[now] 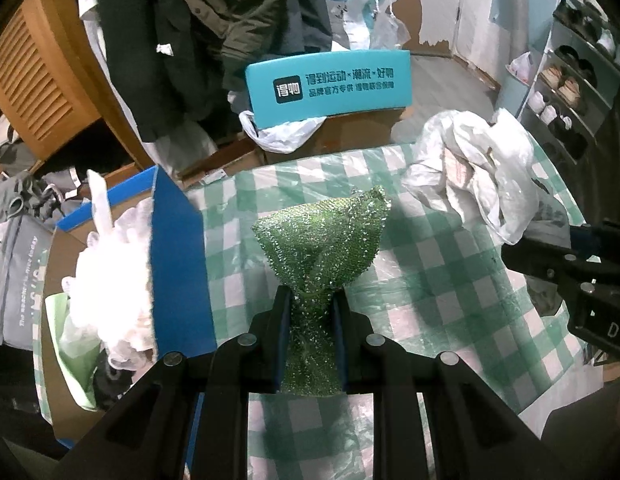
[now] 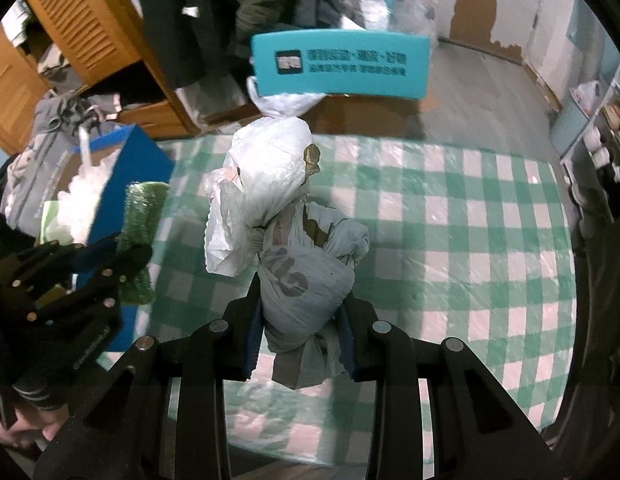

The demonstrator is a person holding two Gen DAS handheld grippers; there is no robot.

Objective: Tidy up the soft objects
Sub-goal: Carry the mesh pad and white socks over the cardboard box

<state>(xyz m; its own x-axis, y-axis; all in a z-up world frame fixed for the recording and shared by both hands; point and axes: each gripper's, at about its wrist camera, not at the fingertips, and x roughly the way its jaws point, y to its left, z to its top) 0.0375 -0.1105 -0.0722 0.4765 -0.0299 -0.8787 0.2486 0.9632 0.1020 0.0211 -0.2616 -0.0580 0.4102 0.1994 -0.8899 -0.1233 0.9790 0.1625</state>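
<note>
My left gripper (image 1: 310, 300) is shut on a glittery green scouring cloth (image 1: 324, 240), which hangs above the green-and-white checked tablecloth (image 1: 430, 280). The same cloth (image 2: 139, 216) shows at the left of the right wrist view, pinched in the left gripper (image 2: 121, 256). My right gripper (image 2: 301, 300) is shut on a knotted bundle of white and grey plastic bags (image 2: 293, 248), lifted over the tablecloth (image 2: 450, 240). In the left wrist view that bundle (image 1: 470, 176) hangs at the right, with the right gripper's black body beside it at the frame edge.
A blue-sided cardboard box (image 1: 177, 264) holding white fluffy stuffing (image 1: 113, 280) stands at the table's left end. Behind the table are a teal box (image 1: 330, 86), dark hanging coats (image 1: 213, 32), a wooden louvred cabinet (image 1: 41, 76) and a shoe rack (image 1: 570, 80).
</note>
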